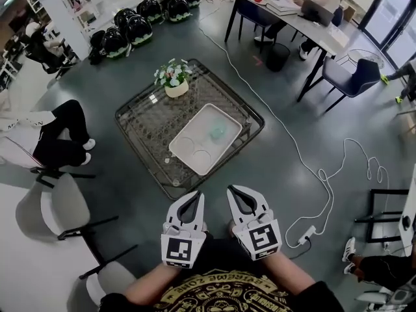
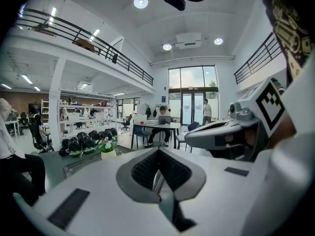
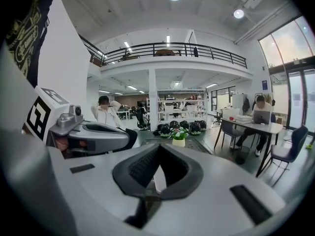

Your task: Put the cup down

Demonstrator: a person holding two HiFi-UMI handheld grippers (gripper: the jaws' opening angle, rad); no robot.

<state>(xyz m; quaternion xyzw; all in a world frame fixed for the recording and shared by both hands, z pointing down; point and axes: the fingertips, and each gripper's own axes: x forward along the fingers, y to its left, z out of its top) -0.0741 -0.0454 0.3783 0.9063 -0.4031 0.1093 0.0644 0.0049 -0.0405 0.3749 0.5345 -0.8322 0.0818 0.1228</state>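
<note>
Hovering side by side close to the person's chest, both claws point forward and slightly down. Left claw [image 1: 195, 195] first: clenched tight, nothing between its jaws, forearm tucked in behind it. Right claw [image 1: 235, 191], just beside it: clenched and empty too. Ahead of both tips, well apart, the pale green cup [image 1: 218, 132] stands on the white tray [image 1: 197, 123] lying on the glass surface [image 1: 146, 119], a flower pot [image 1: 174, 83] beyond, toward the left.
</note>
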